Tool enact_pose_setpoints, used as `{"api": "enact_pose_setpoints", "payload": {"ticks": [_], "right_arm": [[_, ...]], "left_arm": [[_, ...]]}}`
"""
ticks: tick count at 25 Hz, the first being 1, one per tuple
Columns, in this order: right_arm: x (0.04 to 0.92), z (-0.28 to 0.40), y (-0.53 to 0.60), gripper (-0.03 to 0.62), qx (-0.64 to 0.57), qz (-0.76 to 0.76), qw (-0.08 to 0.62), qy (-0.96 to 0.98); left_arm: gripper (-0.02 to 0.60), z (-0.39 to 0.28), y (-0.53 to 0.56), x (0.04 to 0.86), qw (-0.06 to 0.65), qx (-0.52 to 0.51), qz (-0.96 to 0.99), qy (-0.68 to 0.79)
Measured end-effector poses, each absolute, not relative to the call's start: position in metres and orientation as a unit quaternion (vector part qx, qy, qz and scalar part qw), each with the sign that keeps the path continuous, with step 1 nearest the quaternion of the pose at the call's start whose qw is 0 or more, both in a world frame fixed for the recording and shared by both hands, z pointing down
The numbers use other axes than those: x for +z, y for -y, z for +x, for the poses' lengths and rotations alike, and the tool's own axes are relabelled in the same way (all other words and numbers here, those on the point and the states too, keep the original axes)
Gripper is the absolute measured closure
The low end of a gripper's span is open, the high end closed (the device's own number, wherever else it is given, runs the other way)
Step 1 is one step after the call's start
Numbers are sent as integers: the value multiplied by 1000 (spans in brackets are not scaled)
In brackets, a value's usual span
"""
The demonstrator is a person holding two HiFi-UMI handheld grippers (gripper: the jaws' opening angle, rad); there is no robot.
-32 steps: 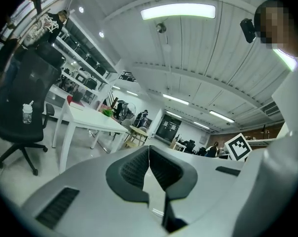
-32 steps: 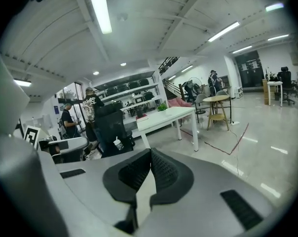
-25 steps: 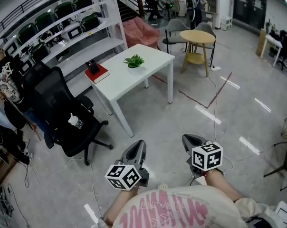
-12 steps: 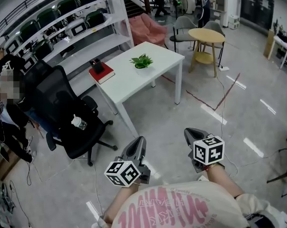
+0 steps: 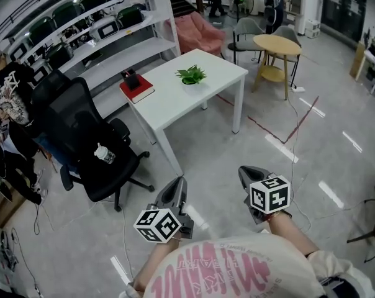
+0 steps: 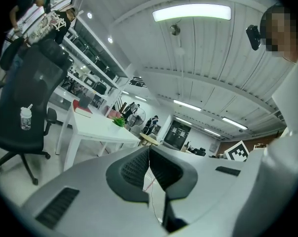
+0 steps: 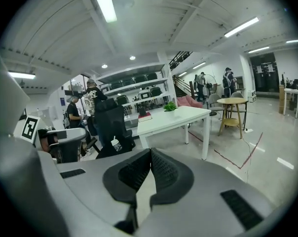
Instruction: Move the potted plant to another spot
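Observation:
The small green potted plant stands on the white table, well ahead of me across the grey floor. It shows small in the left gripper view as the plant on the table, and in the right gripper view as the plant on the table. Both grippers are held low in front of my body, far short of the table. My left gripper is shut with nothing in it. My right gripper is also shut and holds nothing.
A black office chair with a bottle on its seat stands left of the table. A red book with a dark box on it lies on the table's left end. A round wooden table, chairs, a white shelf rack and people stand around.
The table, plant and chair have shifted lower and nearer in the head view as I walk toward them. Both grippers keep their pose in front of my body, still shut.

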State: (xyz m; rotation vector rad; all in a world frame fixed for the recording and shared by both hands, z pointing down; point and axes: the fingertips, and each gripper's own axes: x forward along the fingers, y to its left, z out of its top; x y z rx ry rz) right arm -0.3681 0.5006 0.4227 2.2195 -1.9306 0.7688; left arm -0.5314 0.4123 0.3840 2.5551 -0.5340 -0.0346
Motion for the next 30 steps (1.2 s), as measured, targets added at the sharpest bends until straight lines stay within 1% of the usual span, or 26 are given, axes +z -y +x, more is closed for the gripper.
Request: {"api": "enact_pose_setpoints", "payload": {"ticks": [11, 23, 30], "right_arm": [[443, -355, -486, 579, 281, 734, 41, 617], [455, -340, -440, 579, 288, 719, 62, 629], [463, -313, -397, 579, 291, 710, 67, 638]], "left_arm": [[557, -525, -397, 408, 280, 9, 938, 201], [557, -519, -361, 425, 287, 20, 931, 226], [557, -492, -321, 425, 285, 16, 929, 236]]}}
